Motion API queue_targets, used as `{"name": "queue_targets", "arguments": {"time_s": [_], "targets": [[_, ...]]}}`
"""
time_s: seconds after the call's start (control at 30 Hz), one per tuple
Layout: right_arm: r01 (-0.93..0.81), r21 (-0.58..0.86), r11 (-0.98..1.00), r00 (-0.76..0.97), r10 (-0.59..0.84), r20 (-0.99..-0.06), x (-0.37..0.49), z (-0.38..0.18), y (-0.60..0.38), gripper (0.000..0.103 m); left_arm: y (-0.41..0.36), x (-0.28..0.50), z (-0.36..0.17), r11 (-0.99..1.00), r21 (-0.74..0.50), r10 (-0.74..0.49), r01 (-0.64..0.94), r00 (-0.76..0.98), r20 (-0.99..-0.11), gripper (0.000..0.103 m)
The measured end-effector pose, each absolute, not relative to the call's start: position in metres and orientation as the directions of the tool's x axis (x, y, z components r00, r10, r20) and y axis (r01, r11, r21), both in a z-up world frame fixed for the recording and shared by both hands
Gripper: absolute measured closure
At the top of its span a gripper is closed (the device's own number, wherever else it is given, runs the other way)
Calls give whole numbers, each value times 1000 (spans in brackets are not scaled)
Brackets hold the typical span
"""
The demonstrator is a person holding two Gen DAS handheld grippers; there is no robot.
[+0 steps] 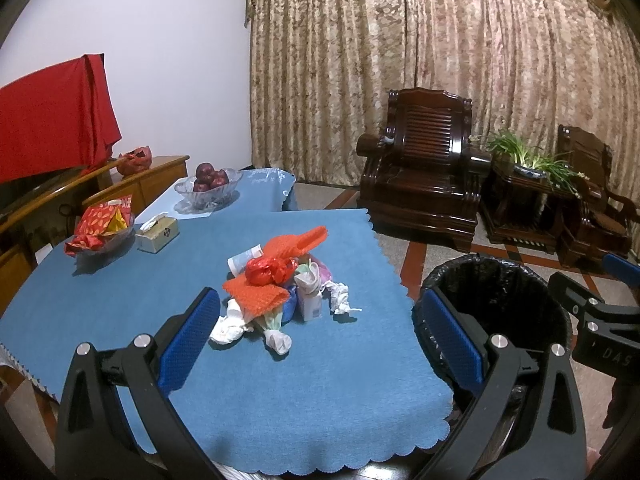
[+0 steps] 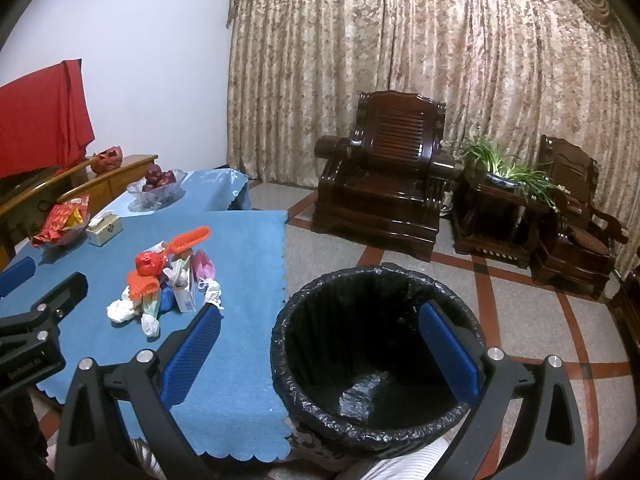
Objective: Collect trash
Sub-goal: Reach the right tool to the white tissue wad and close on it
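I've got both claws wide apart w/ nothing in them. Left claw (image 1: pixel 320 336) hovers over the table (image 1: pixel 120 312), aimed at the trash pile (image 1: pixel 280 284): orange foam nets, red bag, crumpled tissues, small carton, mid-cloth. Right claw (image 2: pixel 320 340) hangs above the black-lined bin (image 2: pixel 372 360), on the floor just beside the table's edge. Bin looks empty.

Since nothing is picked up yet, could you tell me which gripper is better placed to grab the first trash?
Probably the left gripper: open, framing the trash pile. The right gripper frames the bin.
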State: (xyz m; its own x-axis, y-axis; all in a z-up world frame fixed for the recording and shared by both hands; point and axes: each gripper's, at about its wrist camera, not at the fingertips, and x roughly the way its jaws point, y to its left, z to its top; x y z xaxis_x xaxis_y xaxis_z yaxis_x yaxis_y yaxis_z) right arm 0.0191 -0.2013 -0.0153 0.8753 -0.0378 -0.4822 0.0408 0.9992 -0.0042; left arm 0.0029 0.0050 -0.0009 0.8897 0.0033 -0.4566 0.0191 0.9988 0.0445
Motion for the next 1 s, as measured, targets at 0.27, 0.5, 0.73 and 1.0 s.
{"name": "queue_targets", "arguments": {"time_s": [0.27, 0.5, 0.73, 1.0], "targets": [[-12, 0, 1000, 869, 10, -495, 39, -22, -187, 6, 21, 15, -11, 999, 31, 33, -20, 883, -468, 5], [-83, -5, 997, 857, 69, -511, 74, -33, -163, 6, 55, 42, -25, 992, 54, 130, -118, 875, -465, 5], [-160, -15, 987, 841, 129, -525, 117, -54, -134, 10, 95, 68, -52, 981, 62, 192, -186, 847, -496, 5], [-246, -6, 969, 791, 197, -580, 177, -98, -94, 22, 133, 100, -89, 968, 91, 246, -235, 802, -544, 5]]}}
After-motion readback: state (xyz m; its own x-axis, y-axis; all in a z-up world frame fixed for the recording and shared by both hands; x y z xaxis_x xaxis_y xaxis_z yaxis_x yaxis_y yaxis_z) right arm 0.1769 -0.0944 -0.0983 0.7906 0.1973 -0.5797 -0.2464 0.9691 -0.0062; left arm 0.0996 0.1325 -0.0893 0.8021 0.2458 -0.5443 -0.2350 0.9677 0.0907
